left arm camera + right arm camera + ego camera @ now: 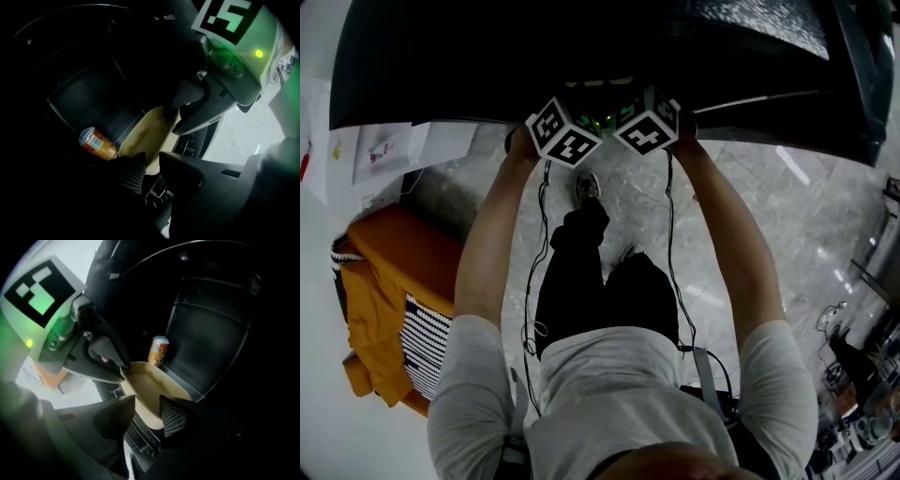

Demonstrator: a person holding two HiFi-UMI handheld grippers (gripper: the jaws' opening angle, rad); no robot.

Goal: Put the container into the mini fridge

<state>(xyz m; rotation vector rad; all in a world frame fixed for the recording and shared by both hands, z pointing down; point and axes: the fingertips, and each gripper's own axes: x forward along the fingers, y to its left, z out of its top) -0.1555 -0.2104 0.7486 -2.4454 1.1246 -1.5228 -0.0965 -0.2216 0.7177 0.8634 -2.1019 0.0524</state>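
Note:
A shallow cream container (150,133) (154,385) lies on a shelf inside the dark mini fridge (581,56). My left gripper (151,158) straddles one end of its rim, jaws apart, with a gap showing beside the rim. At the other end my right gripper (147,401) stands the same way, its ribbed pads (174,417) on either side of the rim and not pressing. Each view shows the other gripper's finger at the far rim. In the head view only the two marker cubes (562,131) (647,122) show; the jaws are hidden in the fridge.
An orange drink can (97,144) (158,351) stands on the same shelf just behind the container. The fridge's dark walls close in all round. An orange seat with striped fabric (384,291) is at the left on the marble floor (750,206).

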